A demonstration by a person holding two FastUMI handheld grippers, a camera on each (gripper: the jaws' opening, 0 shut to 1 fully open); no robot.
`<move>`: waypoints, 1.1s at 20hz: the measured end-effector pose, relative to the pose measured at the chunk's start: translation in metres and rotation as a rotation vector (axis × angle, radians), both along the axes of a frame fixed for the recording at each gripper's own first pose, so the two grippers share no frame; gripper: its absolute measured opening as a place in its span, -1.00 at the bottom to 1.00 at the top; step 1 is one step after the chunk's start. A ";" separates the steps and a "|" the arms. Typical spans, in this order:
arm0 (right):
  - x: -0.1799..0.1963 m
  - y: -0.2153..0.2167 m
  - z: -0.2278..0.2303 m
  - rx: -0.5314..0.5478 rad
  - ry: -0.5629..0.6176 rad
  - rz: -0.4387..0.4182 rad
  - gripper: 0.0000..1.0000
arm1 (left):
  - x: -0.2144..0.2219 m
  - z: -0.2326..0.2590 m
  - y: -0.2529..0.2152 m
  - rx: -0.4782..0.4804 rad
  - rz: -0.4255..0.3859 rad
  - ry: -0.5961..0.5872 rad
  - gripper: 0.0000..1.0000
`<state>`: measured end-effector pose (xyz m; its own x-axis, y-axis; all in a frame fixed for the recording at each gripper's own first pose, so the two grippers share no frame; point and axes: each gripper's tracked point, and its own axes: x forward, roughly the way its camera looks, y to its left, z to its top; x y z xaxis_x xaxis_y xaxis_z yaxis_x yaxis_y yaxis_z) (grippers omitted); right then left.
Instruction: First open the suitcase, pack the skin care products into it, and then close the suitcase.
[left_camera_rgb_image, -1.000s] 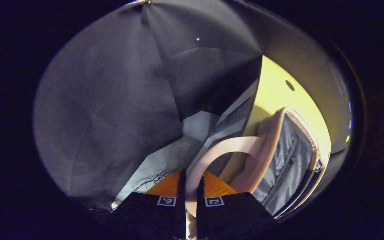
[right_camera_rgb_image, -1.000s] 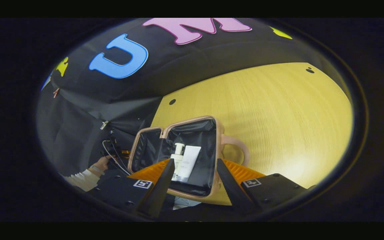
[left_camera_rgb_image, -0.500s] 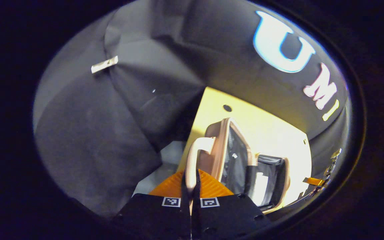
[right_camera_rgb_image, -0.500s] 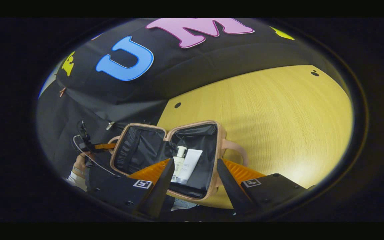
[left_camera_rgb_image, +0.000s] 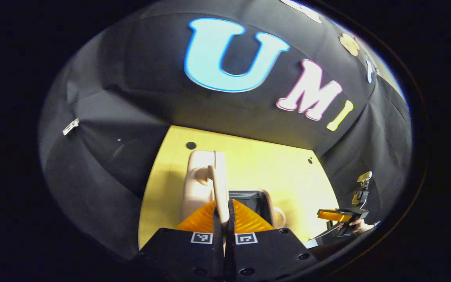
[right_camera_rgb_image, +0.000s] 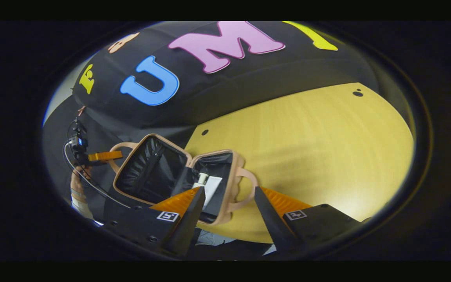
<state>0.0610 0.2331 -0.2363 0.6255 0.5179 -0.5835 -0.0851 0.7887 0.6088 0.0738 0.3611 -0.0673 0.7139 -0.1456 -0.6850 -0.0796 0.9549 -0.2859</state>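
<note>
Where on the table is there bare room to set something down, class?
Free: the broad table stretch right of the suitcase, up to the booth wall. Crowded: the left edge, where the left gripper holds the lid's handle and the right gripper hovers.

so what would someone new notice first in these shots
The pink suitcase at the table's near-left edge, half open with its lid raised at an angle and a white pump bottle and tube in the base. The left gripper is shut on the lid handle; the right gripper hangs open.
</note>
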 end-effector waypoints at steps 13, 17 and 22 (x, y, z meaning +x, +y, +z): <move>-0.058 -0.150 -0.008 -0.021 0.026 -0.235 0.64 | 0.025 -0.209 -0.268 -0.044 -0.351 0.323 -0.87; -0.070 -0.184 -0.006 -0.050 0.027 -0.304 0.65 | 0.011 -0.224 -0.294 -0.043 -0.347 0.370 -0.71; -0.081 -0.201 -0.005 -0.063 0.017 -0.339 0.65 | 0.023 -0.230 -0.295 -0.024 -0.288 0.365 -0.41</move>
